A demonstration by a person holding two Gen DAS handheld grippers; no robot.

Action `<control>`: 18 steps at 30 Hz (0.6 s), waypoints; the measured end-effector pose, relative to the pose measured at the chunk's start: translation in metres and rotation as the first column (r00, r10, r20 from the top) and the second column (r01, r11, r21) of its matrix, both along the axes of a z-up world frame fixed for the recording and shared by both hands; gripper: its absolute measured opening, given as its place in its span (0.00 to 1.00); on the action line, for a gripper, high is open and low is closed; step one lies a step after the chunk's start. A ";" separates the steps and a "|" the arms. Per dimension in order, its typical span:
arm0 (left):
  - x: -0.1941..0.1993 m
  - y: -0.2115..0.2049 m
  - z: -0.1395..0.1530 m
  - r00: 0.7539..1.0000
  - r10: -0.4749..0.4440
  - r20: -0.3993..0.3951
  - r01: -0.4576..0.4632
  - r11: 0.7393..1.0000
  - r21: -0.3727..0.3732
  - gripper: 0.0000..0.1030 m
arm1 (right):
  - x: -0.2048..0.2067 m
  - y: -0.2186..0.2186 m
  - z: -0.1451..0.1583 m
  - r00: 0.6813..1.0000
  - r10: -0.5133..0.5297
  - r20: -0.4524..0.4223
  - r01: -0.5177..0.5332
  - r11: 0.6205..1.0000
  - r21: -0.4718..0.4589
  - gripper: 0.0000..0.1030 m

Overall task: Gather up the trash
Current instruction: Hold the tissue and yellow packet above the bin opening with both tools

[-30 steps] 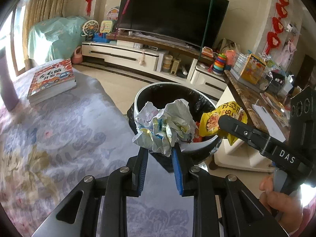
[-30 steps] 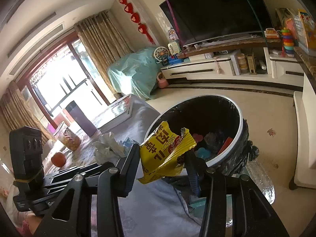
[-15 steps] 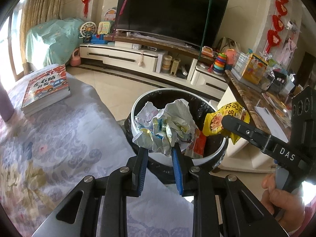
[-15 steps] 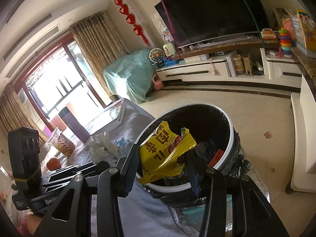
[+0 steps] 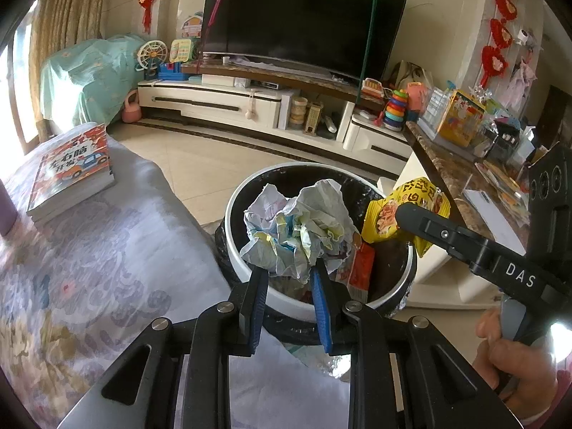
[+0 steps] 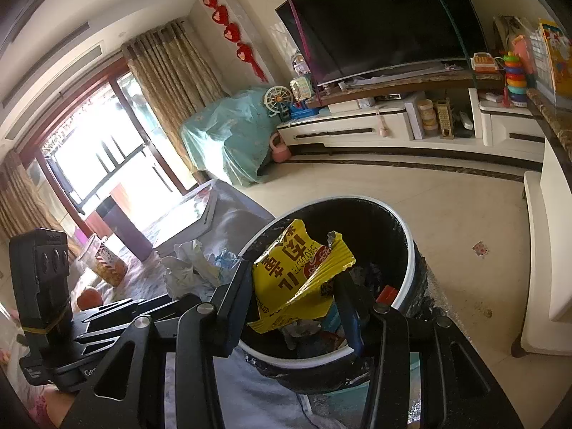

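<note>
My left gripper (image 5: pixel 289 275) is shut on a crumpled paper ball (image 5: pixel 298 227), white with blue and yellow print, held over the near rim of the trash bin (image 5: pixel 236 261). The bin is round, white-rimmed, lined with a black bag, and holds several scraps. My right gripper (image 6: pixel 291 279) is shut on a yellow snack wrapper (image 6: pixel 300 279) above the bin's (image 6: pixel 407 275) near side. In the left wrist view the wrapper (image 5: pixel 382 218) hangs at the bin's right rim, with the right gripper's black finger across it. The paper ball (image 6: pixel 191 268) shows left of the wrapper.
The bin stands against a table under a lilac flowered cloth (image 5: pixel 89 268). On the table lie a stack of books (image 5: pixel 71 175), a purple cup (image 6: pixel 121 228), a snack bag (image 6: pixel 107 262) and an orange fruit (image 6: pixel 89 296). A marble-topped counter (image 5: pixel 450 171) stands right, a TV cabinet (image 5: pixel 250 107) behind.
Both grippers have moved forward towards the bin with their loads. The bin now sits lower and nearer in both views, and the paper ball and wrapper hang over its opening.
</note>
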State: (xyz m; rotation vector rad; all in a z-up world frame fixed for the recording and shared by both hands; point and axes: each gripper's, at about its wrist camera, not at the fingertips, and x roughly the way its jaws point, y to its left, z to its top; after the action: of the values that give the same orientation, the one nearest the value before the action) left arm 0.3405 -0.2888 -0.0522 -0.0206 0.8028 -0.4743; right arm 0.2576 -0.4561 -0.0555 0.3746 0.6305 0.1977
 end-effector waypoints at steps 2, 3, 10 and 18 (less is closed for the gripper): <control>0.001 -0.001 0.000 1.000 -0.001 -0.001 0.001 1.000 0.004 0.22 | 0.001 -0.001 0.000 1.000 -0.001 -0.001 0.001 1.000 -0.001 0.44; 0.002 -0.002 -0.001 1.000 -0.002 -0.002 0.002 1.000 0.005 0.22 | 0.002 -0.001 0.000 1.000 -0.002 -0.002 0.002 1.000 -0.001 0.44; 0.007 -0.008 -0.001 1.000 -0.003 -0.005 0.003 1.000 0.017 0.22 | 0.005 -0.002 -0.002 1.000 -0.005 -0.013 0.005 1.000 -0.003 0.44; 0.012 -0.011 0.001 1.000 -0.005 -0.005 0.005 1.000 0.029 0.22 | 0.009 -0.003 -0.002 1.000 -0.003 -0.018 0.003 1.000 -0.006 0.44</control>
State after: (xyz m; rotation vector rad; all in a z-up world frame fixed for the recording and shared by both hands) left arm 0.3520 -0.2999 -0.0516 0.0074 0.8151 -0.4677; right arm 0.2665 -0.4586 -0.0572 0.3720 0.6478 0.1902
